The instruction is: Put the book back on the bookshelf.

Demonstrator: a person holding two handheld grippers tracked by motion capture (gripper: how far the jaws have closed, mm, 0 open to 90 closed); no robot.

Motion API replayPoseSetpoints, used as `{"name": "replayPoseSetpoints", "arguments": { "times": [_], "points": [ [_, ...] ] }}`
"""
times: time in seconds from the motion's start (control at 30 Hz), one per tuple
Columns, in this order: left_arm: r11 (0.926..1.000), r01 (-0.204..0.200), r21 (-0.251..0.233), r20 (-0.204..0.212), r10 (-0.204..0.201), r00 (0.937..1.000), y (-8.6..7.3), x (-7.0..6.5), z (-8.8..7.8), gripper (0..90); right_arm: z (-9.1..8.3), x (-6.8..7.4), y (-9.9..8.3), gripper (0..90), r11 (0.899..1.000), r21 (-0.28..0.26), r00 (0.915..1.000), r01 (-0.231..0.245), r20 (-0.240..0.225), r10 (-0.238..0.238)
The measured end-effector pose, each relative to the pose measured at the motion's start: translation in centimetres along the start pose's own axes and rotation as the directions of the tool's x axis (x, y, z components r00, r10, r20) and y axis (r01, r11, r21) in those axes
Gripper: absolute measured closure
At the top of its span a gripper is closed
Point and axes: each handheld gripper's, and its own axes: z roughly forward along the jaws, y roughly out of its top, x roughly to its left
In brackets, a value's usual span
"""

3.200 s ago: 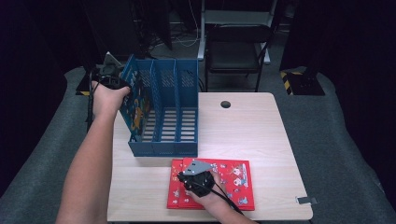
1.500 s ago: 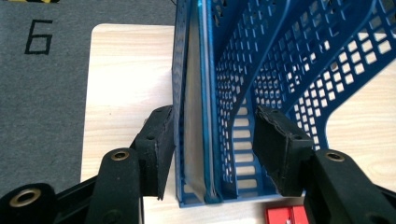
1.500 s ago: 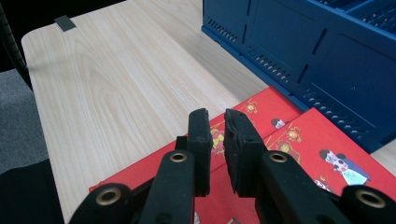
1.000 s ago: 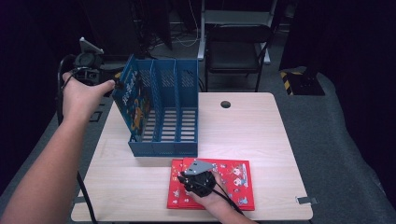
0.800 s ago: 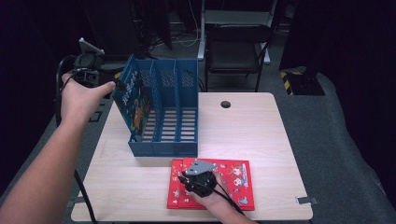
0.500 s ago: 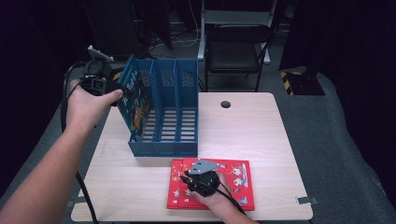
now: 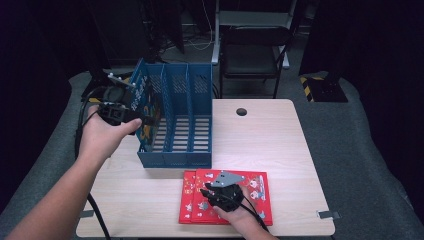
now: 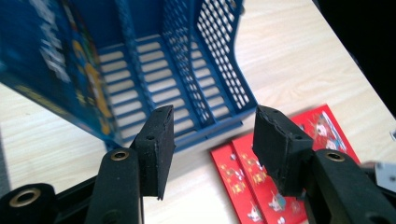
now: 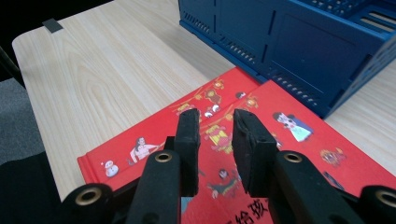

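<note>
Red books [image 7: 227, 197] lie stacked at the near edge of the table [image 7: 280, 135], just in front of the blue file rack [image 7: 175, 120]; right gripper [image 7: 223, 192] rests on them

Right gripper jaws have just been opening and stand slightly apart, pressing on nothing; take the top book by one edge before lifting. Left gripper [image 7: 134, 119], jaws apart and empty, hovers beside the rack's left slot, where a blue book [image 7: 145, 102] already stands; steady the rack there. Cover writing is Chinese; only "给致" [image 9: 247, 210] reads

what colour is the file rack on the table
Blue; the file rack shows best in the high view.
</note>
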Motion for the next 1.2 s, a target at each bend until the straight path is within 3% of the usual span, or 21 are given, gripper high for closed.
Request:
{"name": "replayPoseSetpoints", "arguments": {
  "times": [0.07,0.2,0.43,0.6,1.2],
  "points": [
    [0.9999,-0.013,0.006,0.005,0.013,0.9999,-0.6,-0.4,0.5,49.1,-0.3,-0.3,-0.2,71.5,1.0,-0.002,0.9999,0.008,0.012,-0.008],
    [0.9979,-0.057,0.032,0.017,0.056,0.9983,-1.6,-1.0,1.3,49.1,-0.9,-0.7,-0.6,71.4,1.0,-0.013,0.9997,-0.019,0.018,0.019],
    [0.9965,-0.071,0.044,0.031,0.07,0.9971,-3.4,-1.8,2.7,49.2,-1.9,-1.2,-1.2,71.2,0.999,-0.021,0.9989,-0.029,0.036,0.03],
    [0.9972,-0.055,0.049,0.067,0.052,0.9964,-5.2,-1.8,4.3,49.4,-2.5,-1.4,-1.4,70.8,1.0,-0.022,0.999,-0.015,0.041,0.016],
    [0.9971,-0.058,0.048,0.101,0.053,0.9934,-11.8,-2.2,8.4,50.9,-4.3,-2.1,-3.0,68.6,0.999,-0.001,0.9971,-0.035,0.068,0.035]
  ]
}}
